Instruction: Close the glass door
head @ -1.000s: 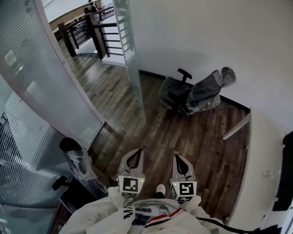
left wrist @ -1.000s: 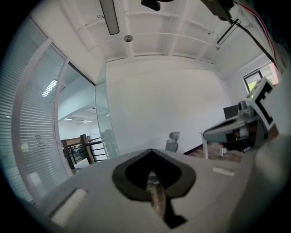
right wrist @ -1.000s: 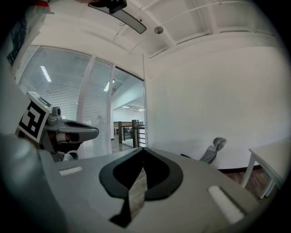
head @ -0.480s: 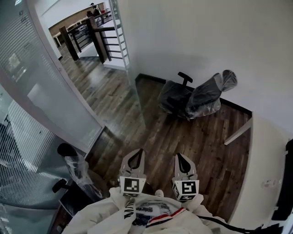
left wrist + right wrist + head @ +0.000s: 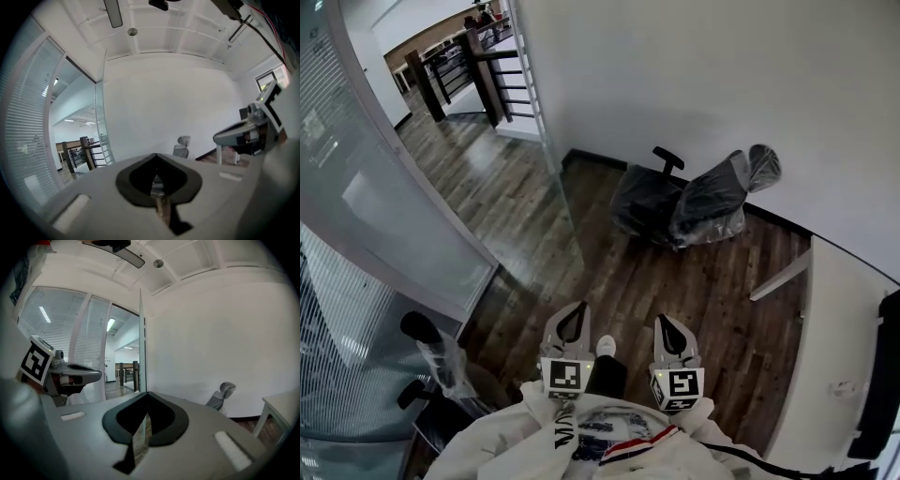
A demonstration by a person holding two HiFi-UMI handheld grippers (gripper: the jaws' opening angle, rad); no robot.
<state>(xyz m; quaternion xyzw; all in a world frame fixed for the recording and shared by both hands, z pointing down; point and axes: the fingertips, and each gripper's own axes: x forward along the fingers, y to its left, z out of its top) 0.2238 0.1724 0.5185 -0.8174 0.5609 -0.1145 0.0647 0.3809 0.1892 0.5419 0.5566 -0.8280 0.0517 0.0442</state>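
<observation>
Shoe (image 5: 606,346) has stepped forward between left gripper (image 5: 578,306) and right gripper (image 5: 662,319).

Dark wood floor (image 5: 675,281) meets a white wall (image 5: 722,84). A wrapped chair (image 5: 694,202) sits by it; a white desk (image 5: 839,319) stands right, a railing (image 5: 483,70) far left.

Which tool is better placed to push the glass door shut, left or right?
Left, likely: the glass door stands open ahead and to the left, nearer the left tool than the right tool. Neither touches it.
</observation>
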